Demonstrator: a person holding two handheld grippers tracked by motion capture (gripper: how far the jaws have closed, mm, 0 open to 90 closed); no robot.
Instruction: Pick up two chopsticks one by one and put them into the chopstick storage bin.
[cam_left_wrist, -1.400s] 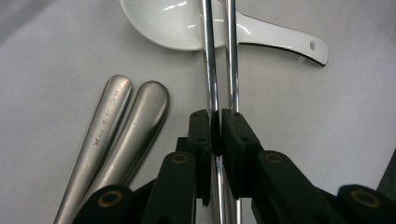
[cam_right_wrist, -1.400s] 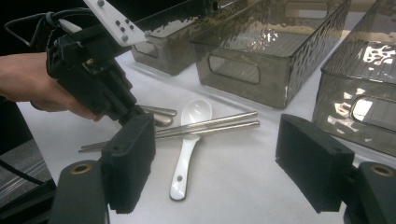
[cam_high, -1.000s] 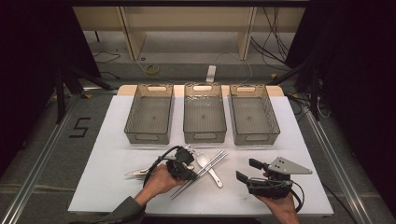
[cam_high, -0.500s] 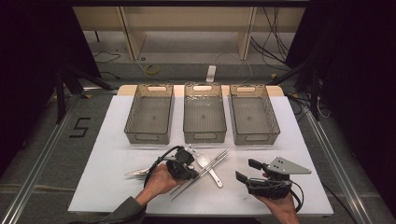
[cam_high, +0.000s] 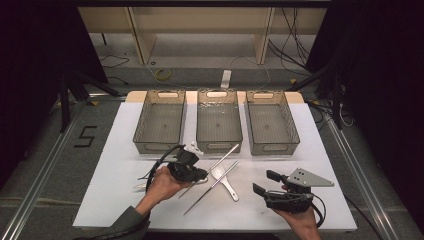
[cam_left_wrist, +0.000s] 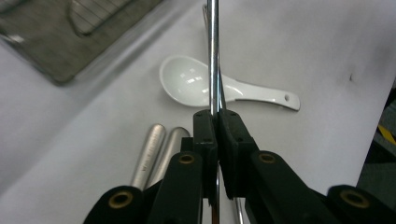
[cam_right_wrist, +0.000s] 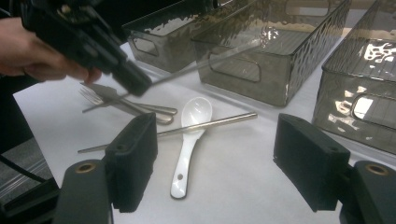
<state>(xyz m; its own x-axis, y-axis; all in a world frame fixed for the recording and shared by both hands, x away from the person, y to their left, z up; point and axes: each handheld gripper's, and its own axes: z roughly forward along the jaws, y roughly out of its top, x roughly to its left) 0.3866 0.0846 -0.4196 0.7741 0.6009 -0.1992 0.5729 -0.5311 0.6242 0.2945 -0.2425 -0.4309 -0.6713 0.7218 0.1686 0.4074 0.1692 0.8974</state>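
Lifted since a second ago, the left gripper (cam_high: 200, 174) clamps one metal chopstick (cam_left_wrist: 214, 56) above the white spoon (cam_high: 223, 176), likely for binning; the right gripper (cam_high: 263, 183) waits open beside that spoon.

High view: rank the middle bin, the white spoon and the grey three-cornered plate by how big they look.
1. Middle bin, by far the largest.
2. Grey three-cornered plate on the right claw.
3. White spoon; about as long as the plate but slimmer, so it is a close call.
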